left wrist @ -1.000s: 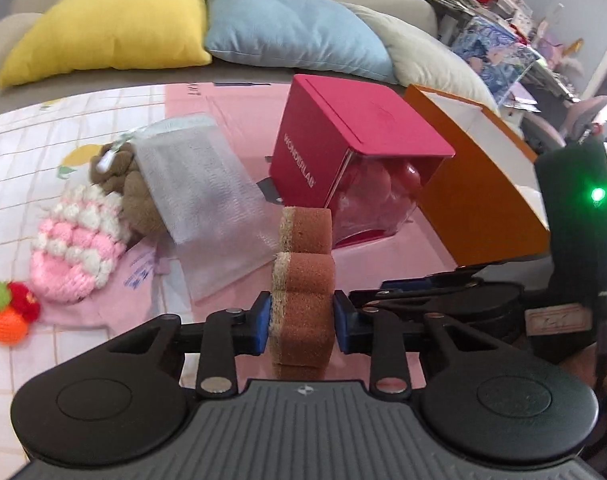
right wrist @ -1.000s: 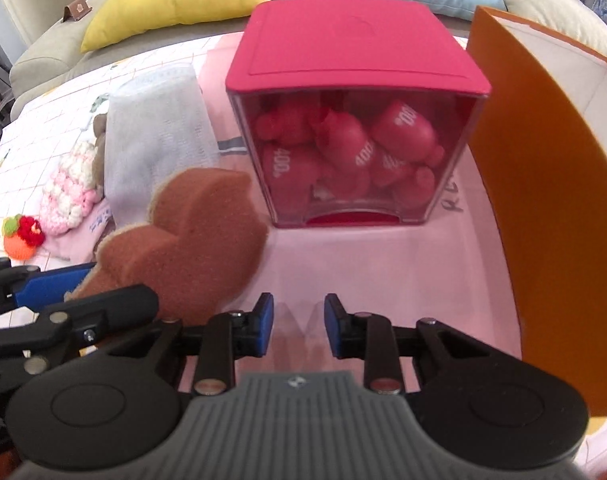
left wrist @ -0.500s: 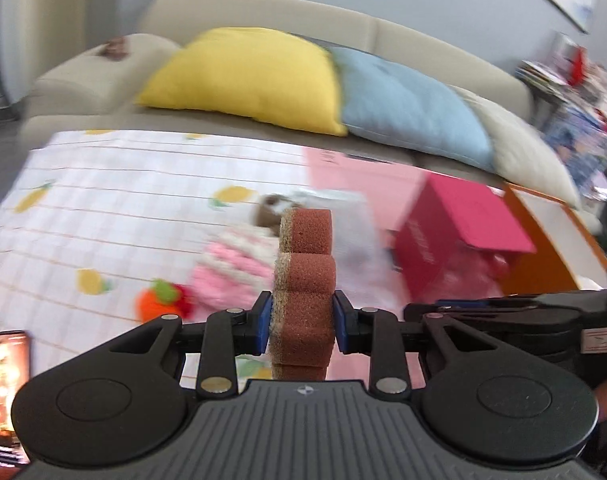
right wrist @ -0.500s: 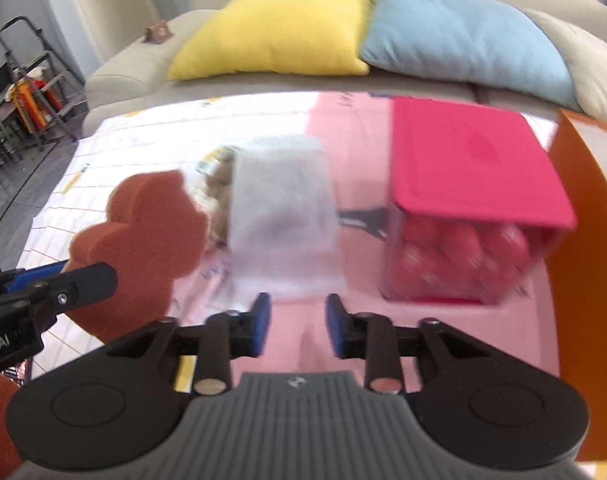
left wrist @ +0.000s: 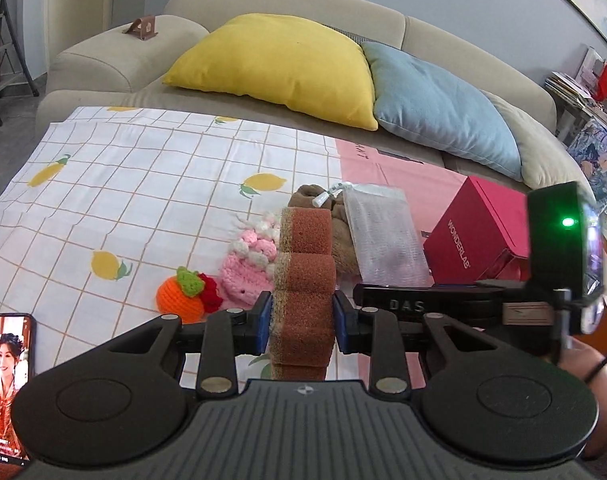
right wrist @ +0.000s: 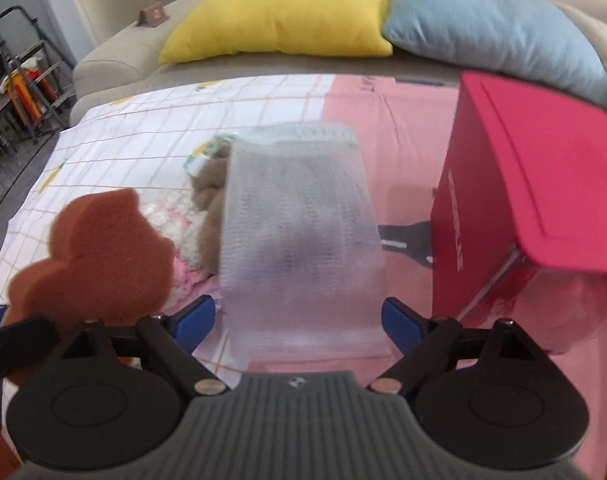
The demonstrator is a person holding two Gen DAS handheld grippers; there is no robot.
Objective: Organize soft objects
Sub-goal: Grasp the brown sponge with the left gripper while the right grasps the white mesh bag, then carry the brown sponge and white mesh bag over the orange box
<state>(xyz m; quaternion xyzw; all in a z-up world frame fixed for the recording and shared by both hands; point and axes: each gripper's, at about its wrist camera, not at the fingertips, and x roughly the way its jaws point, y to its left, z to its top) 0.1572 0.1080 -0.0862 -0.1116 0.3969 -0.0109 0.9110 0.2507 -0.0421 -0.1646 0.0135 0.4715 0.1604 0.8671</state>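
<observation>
Since a second ago both cameras have swung left, away from the red box (right wrist: pixel 515 216) and onto the pile of soft things, and the right gripper (right wrist: pixel 299 316), then nearly shut, is now opening its jaws wide. They straddle the near end of the mesh bag (right wrist: pixel 299 240), which lies flat on the cloth between the box on the right and the toys on the left; the pads do not yet press on it, so the bag is framed, not held. The spread looks chosen to take the bag across its full width. The left gripper (left wrist: pixel 303 322) is clenched on the sponge (left wrist: pixel 303 280), as it was a second ago, gripping it low and edge-on so that most of it stands up clear of the fingers; in the right view it hangs at the left, just beside the bag. Holding it there seems meant to keep it ready, perhaps to go into the bag once the other hand lifts or opens it, though that is only a guess from the task. Left of the bag, touching one another, lie a brown plush (left wrist: pixel 337 236), a pink knit (left wrist: pixel 249 268) and a crocheted orange (left wrist: pixel 181 300), still to be sorted. A phone (left wrist: pixel 7 384) rests at the near left edge. The box's lid is on, with red shapes showing through its clear side.
</observation>
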